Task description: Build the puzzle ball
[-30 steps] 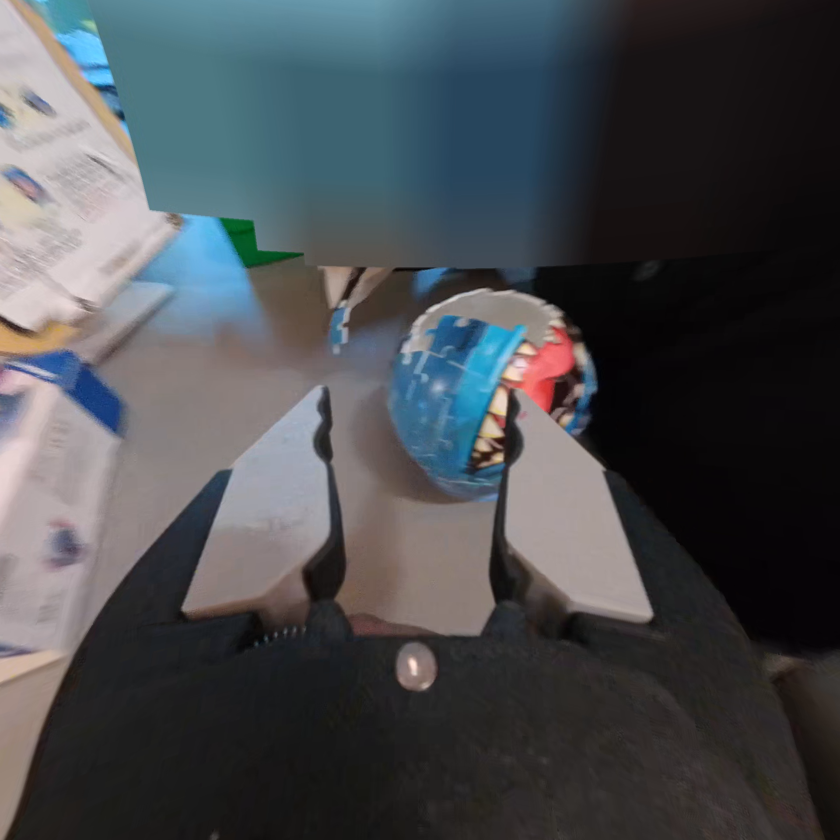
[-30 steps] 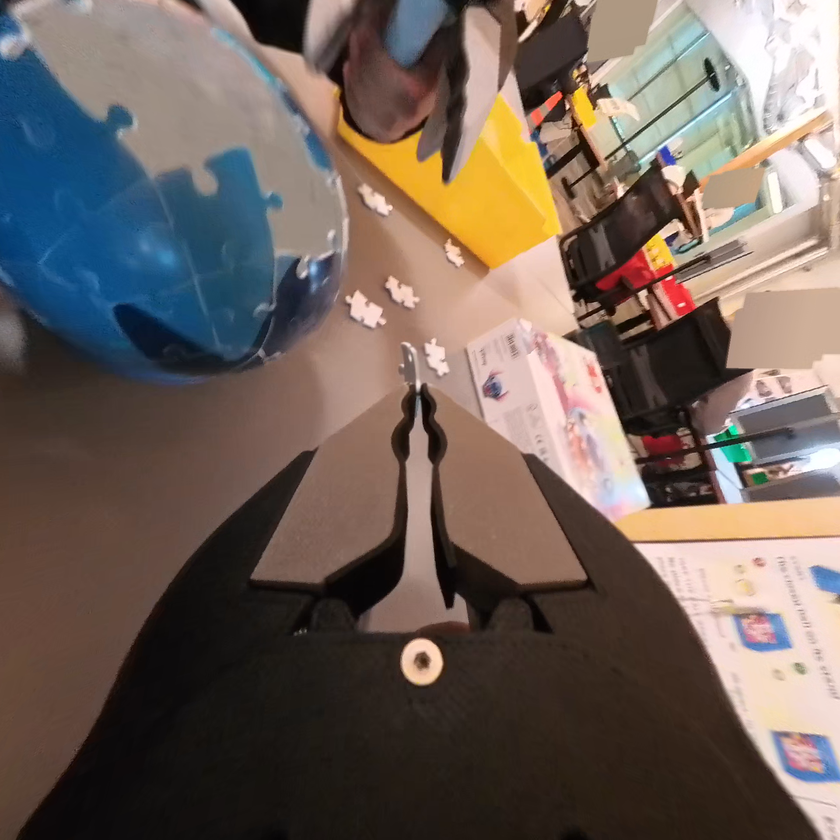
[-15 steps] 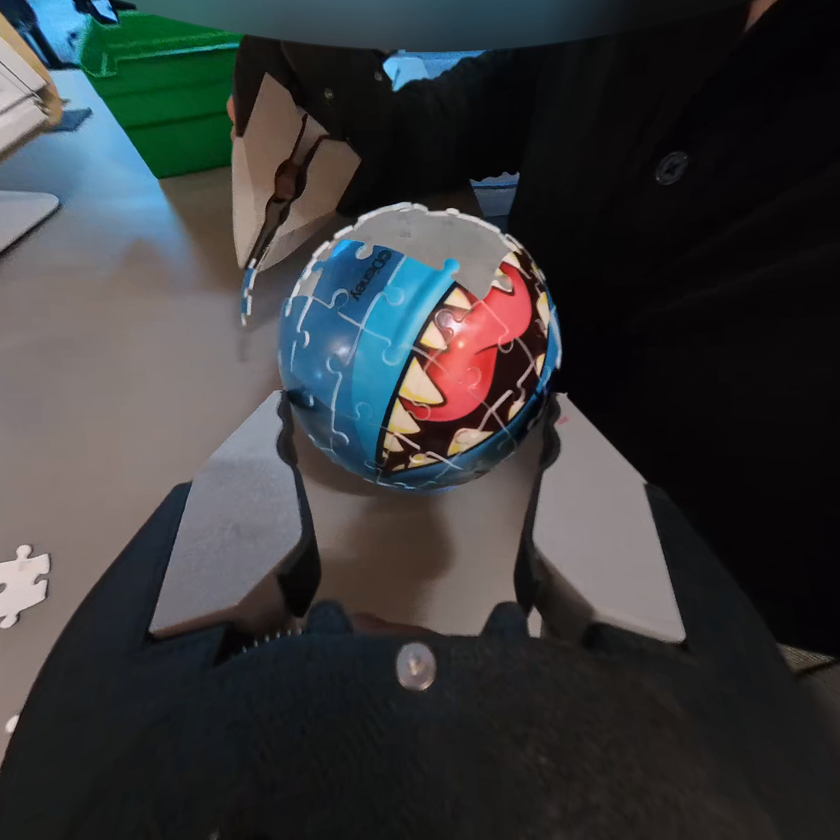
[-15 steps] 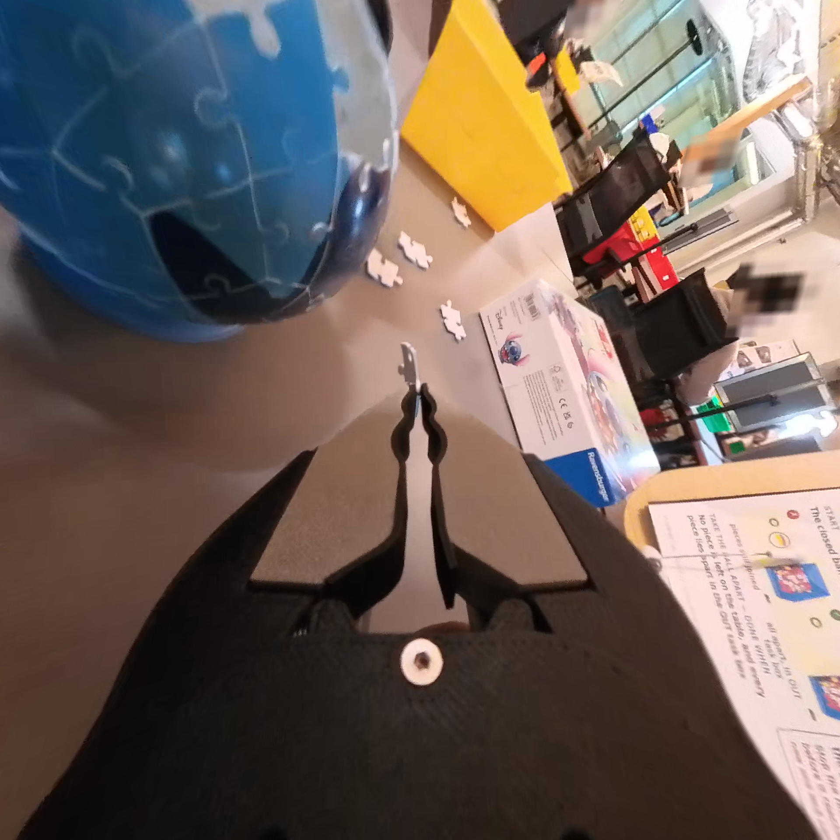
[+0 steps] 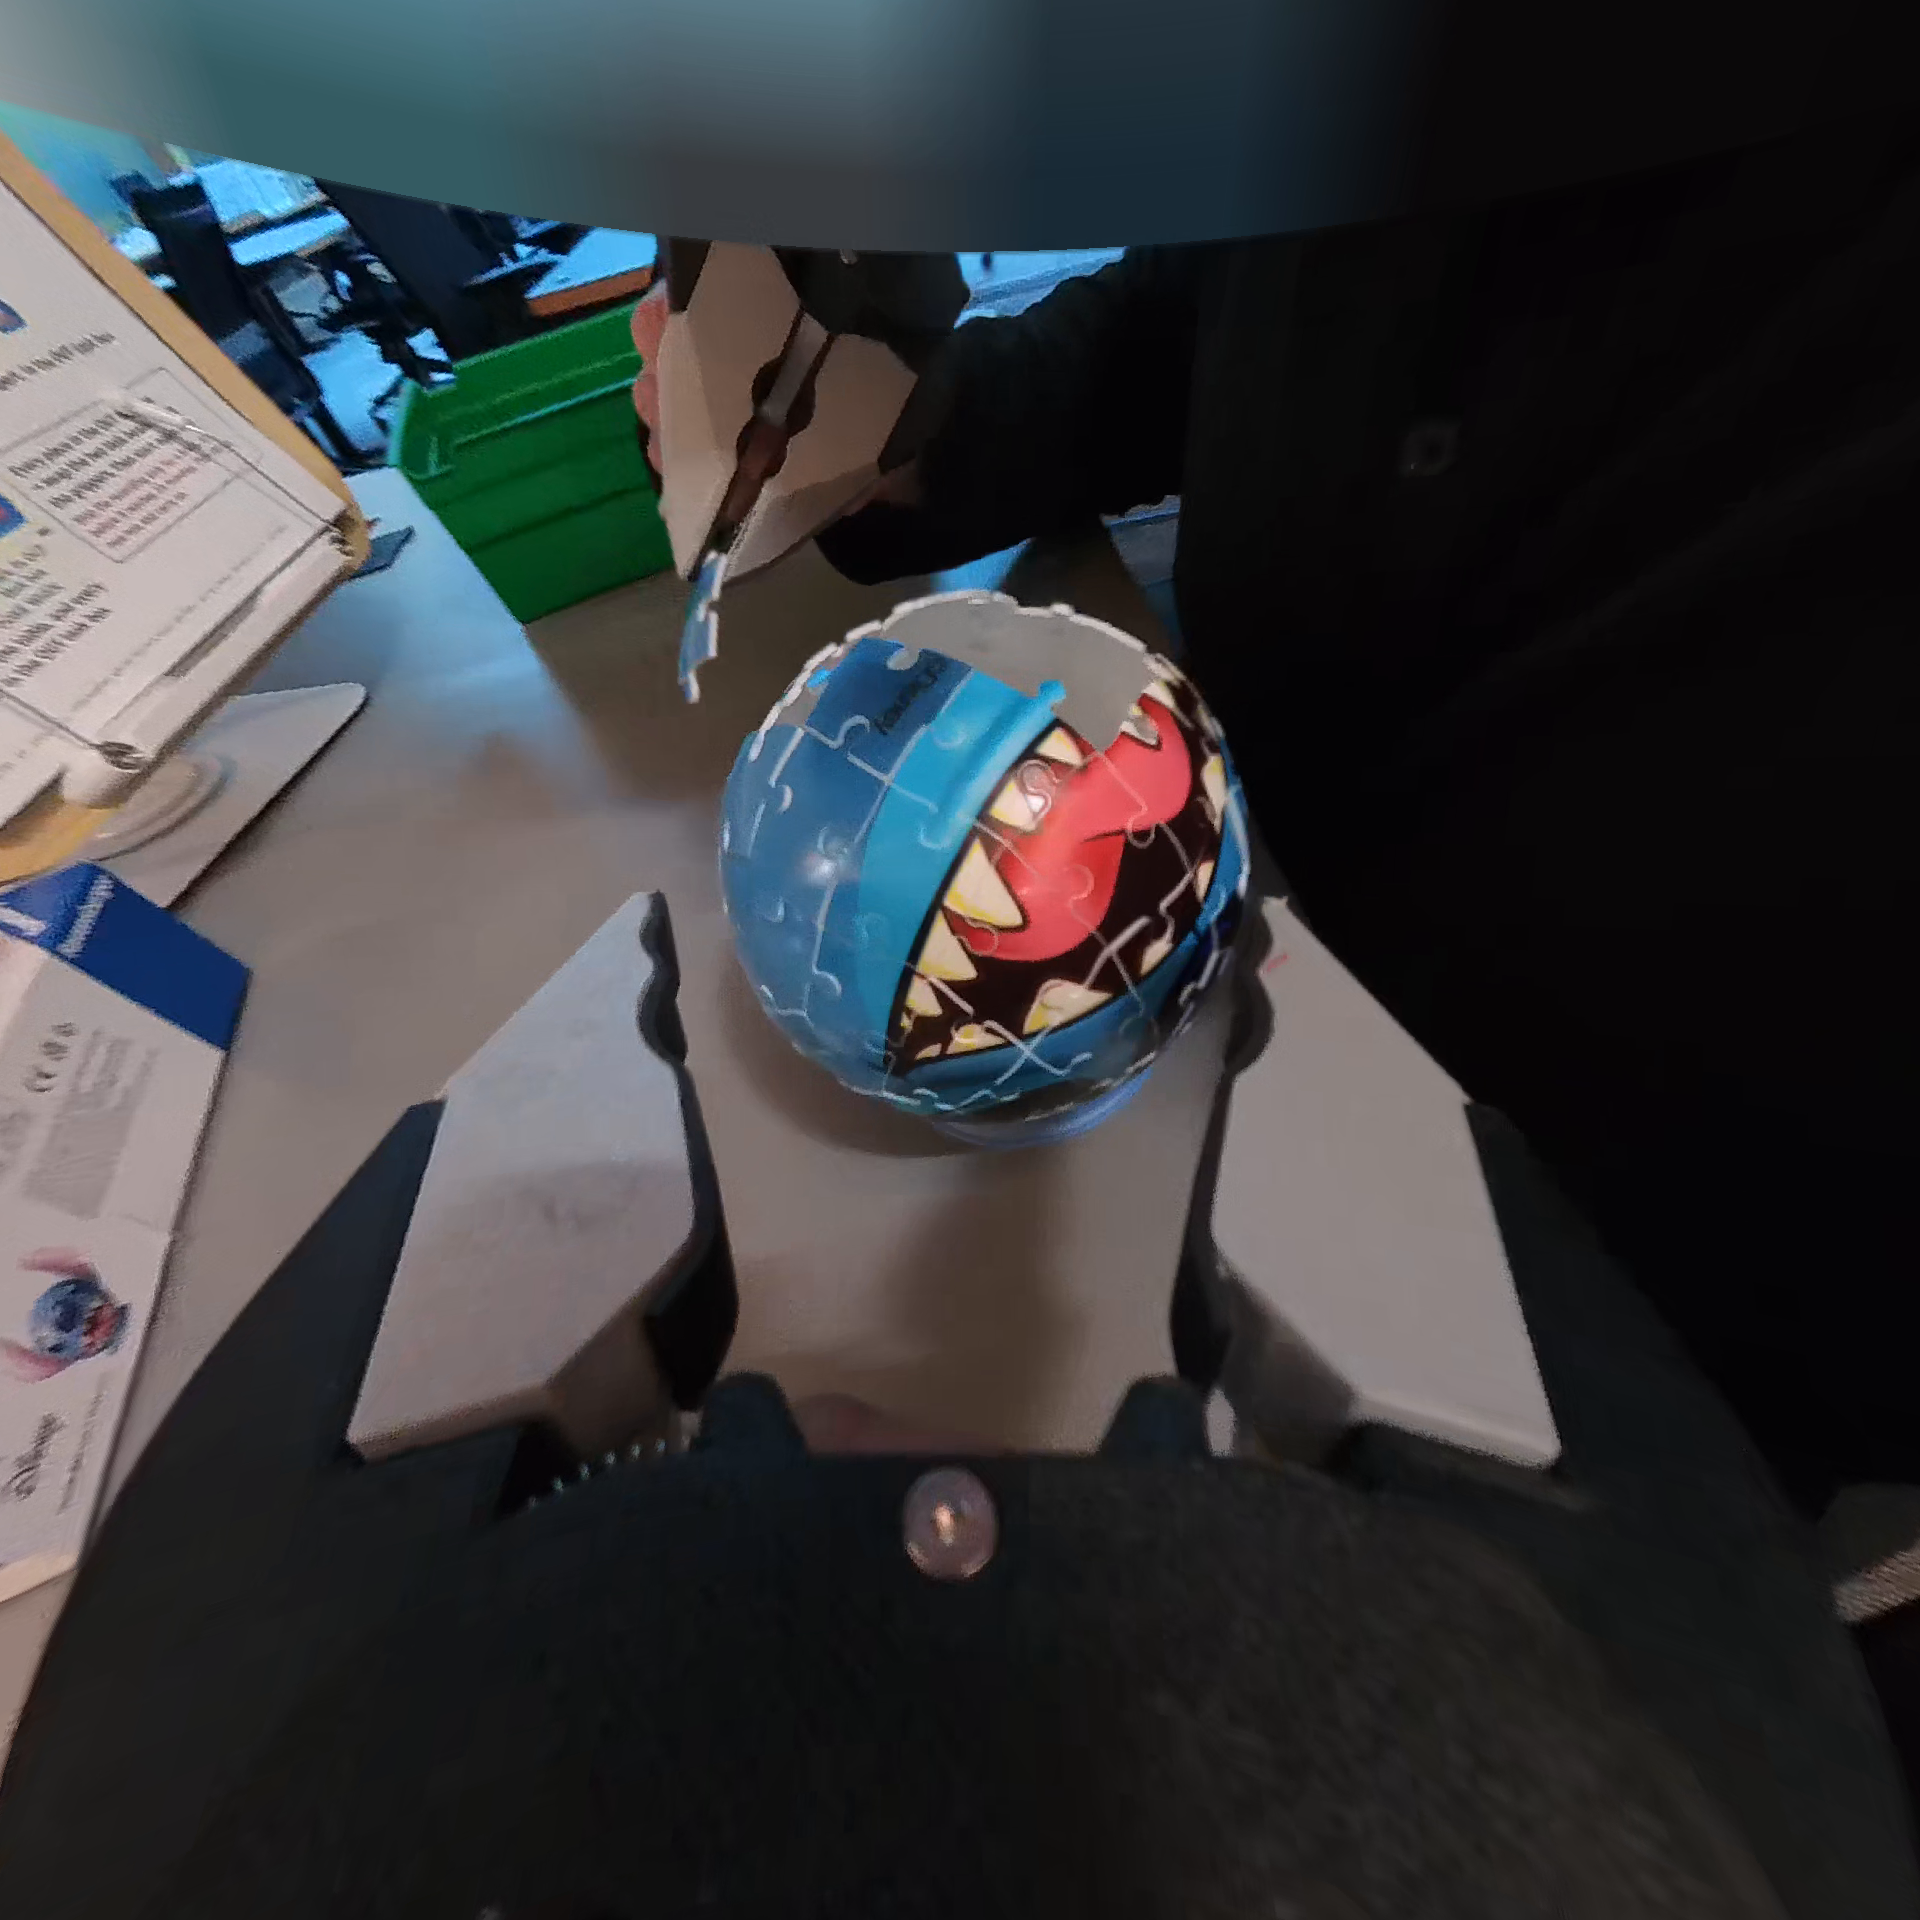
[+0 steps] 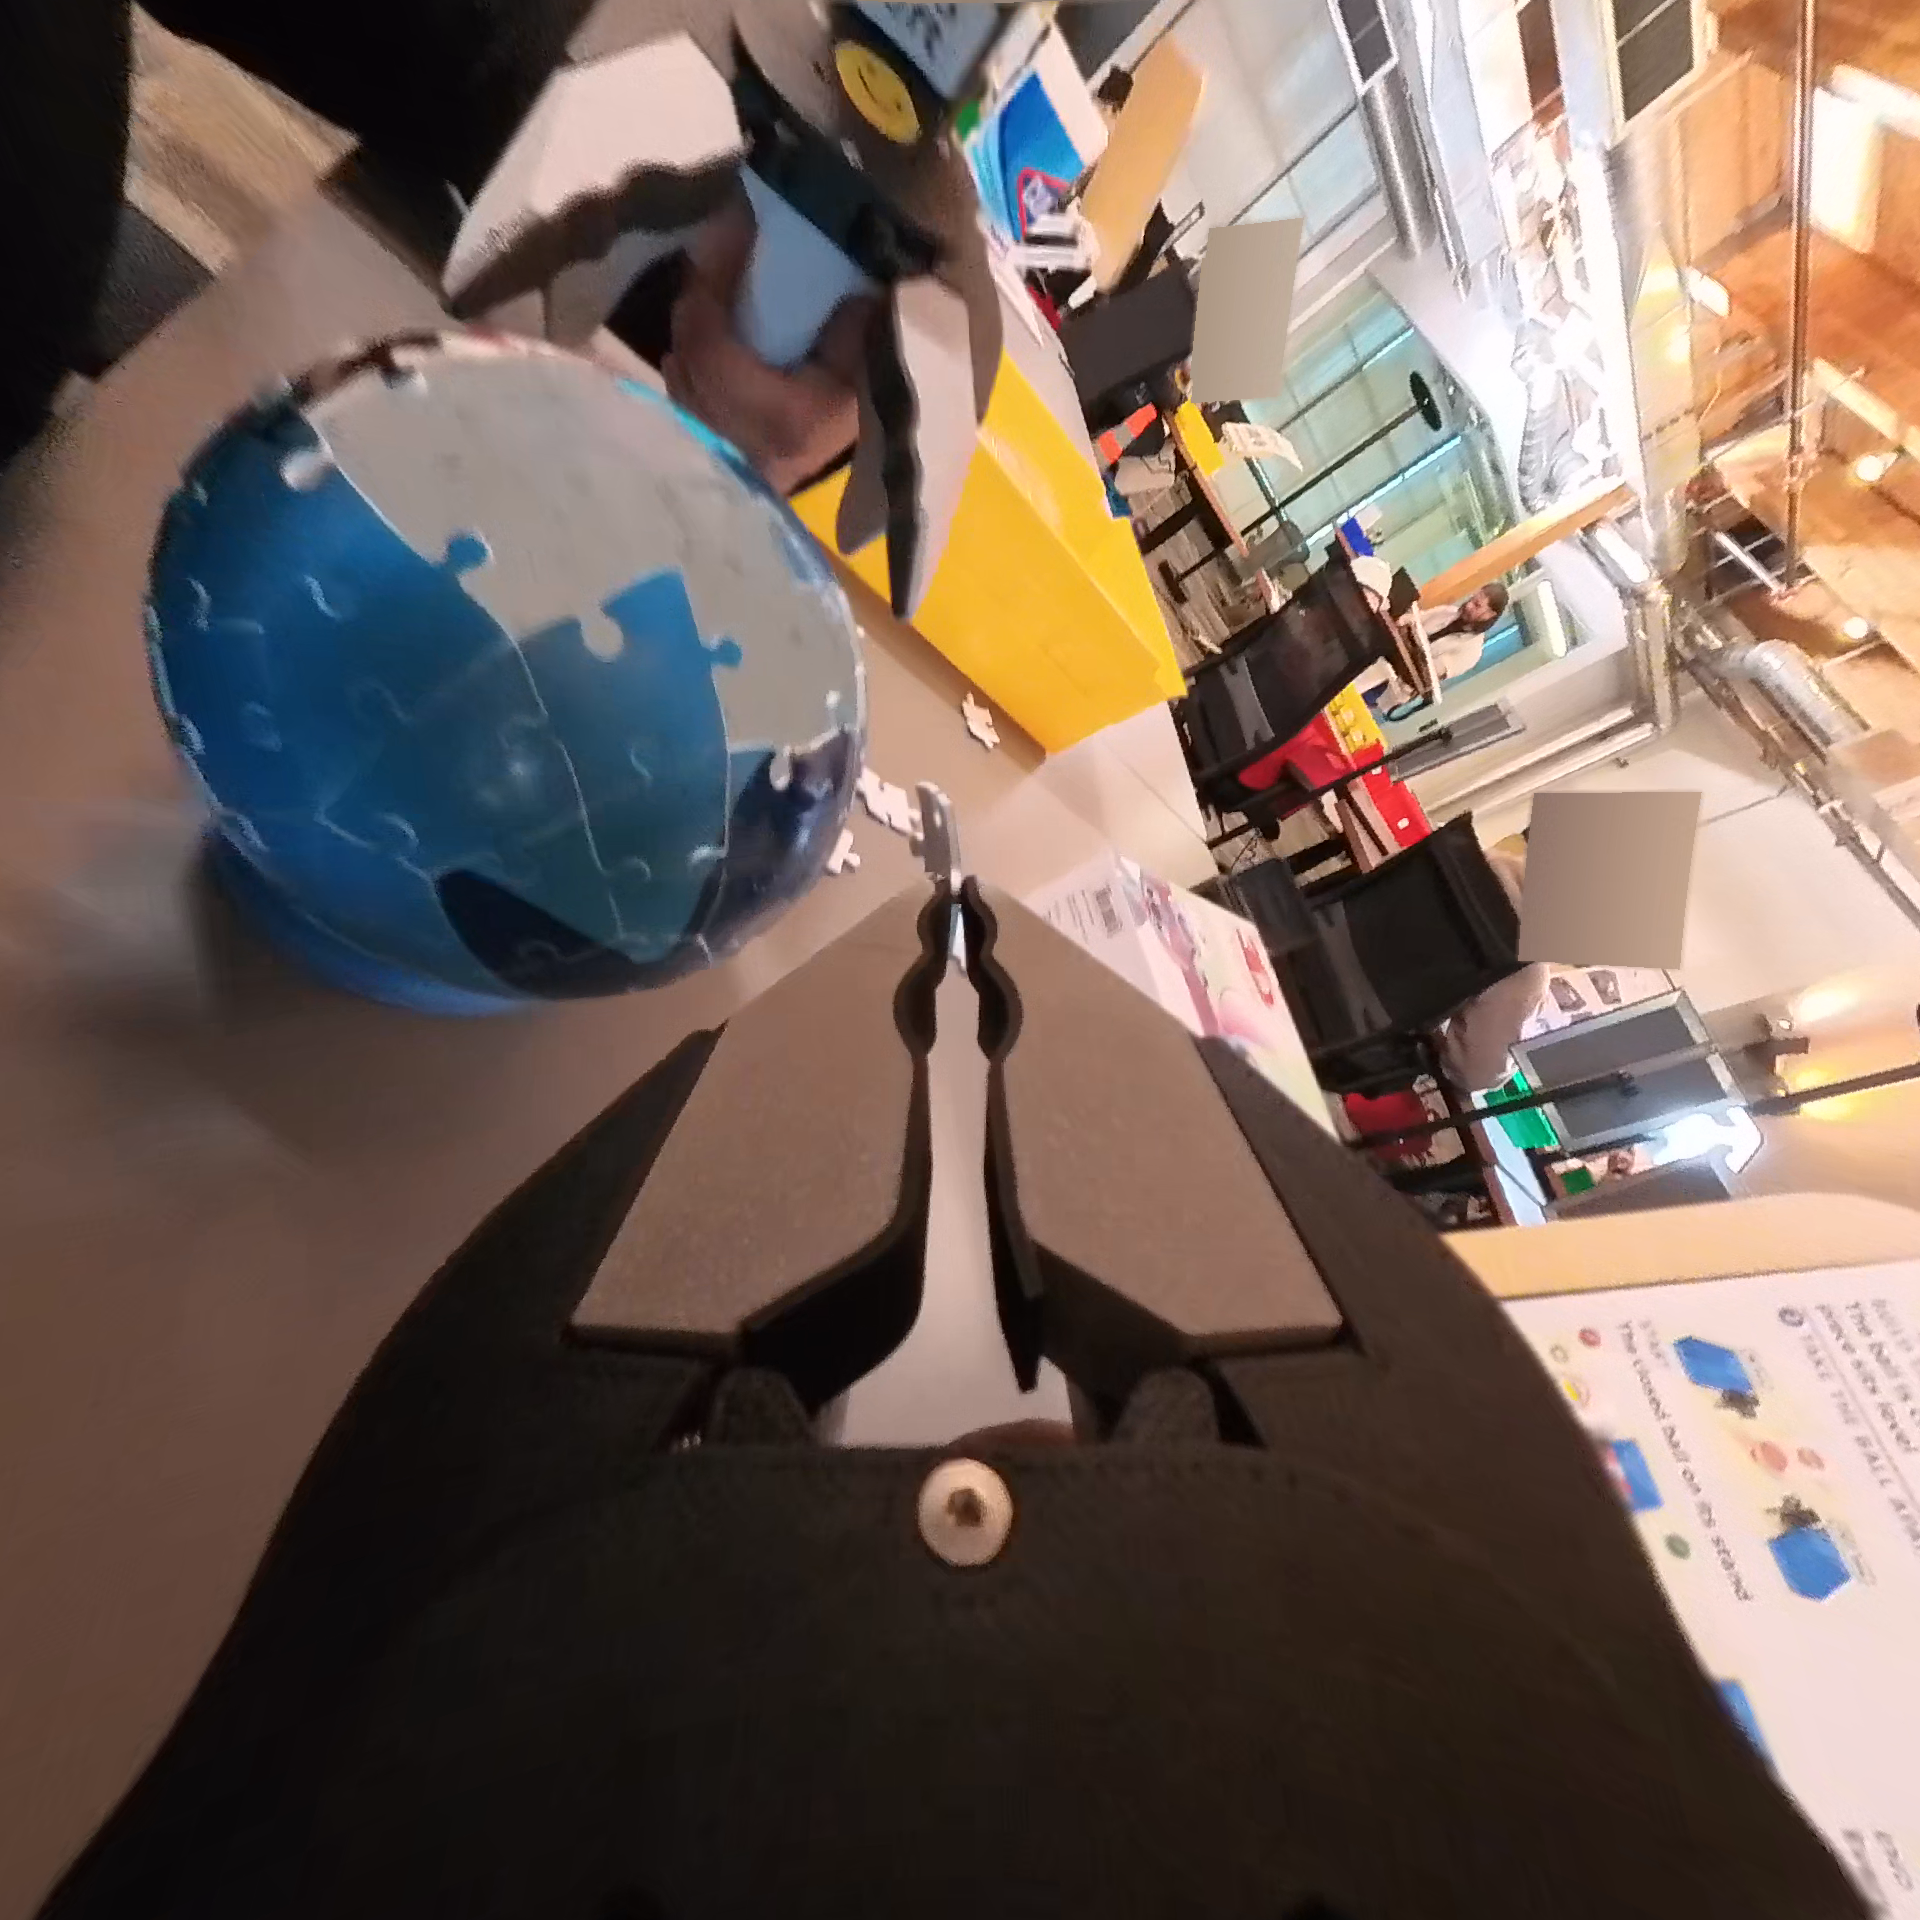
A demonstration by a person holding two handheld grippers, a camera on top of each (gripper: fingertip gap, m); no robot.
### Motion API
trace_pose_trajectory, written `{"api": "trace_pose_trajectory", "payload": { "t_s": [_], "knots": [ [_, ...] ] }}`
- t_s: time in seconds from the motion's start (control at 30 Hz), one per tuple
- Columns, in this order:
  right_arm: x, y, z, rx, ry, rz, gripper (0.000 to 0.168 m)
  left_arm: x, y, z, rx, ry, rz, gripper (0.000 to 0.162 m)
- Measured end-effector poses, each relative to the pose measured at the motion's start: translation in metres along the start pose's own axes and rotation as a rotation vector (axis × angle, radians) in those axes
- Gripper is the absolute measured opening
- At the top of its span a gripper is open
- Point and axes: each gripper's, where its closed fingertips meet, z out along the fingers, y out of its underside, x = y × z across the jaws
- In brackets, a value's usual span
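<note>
The puzzle ball (image 5: 935, 831) is blue with a red mouth and teeth. It sits on a blue ring stand (image 5: 1039, 1127) on the grey table, and its top is open, showing the grey inside. My left gripper (image 5: 951, 935) is open, with its fingers on either side of the ball. The right fingertip (image 5: 1252, 997) is close to the ball's side and the left one stands apart. My right gripper (image 6: 956, 909) is shut on a blue puzzle piece (image 6: 935, 831). In the left wrist view it (image 5: 727, 551) holds the piece (image 5: 701, 623) just above and left of the ball's open top. The ball also shows in the right wrist view (image 6: 416, 727).
A green bin (image 5: 540, 488) stands behind the ball. The puzzle box (image 5: 94, 1143) and an instruction sheet on a stand (image 5: 135, 488) are at the left. A yellow bin (image 6: 1018, 623) and loose white pieces (image 6: 977, 717) lie beyond. A person in dark clothes (image 5: 1558, 727) is at the right.
The left gripper drew back a little, so the ball now sits nearer its right finger. The right gripper rose with the piece and backed away from the ball.
</note>
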Motion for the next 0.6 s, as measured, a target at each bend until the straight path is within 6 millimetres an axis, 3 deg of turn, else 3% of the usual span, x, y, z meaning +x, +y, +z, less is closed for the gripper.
{"api": "trace_pose_trajectory", "payload": {
  "t_s": [0.2,0.6],
  "knots": [
    [0.005,-0.026,0.003,0.040,0.024,-0.035,0.000,0.004,0.008,0.017,-0.079,0.096,0.025,0.096],
    [-0.010,-0.048,0.011,0.033,0.038,-0.231,0.000,0.007,0.016,0.019,-0.124,-0.035,0.215,0.095]
  ]
}}
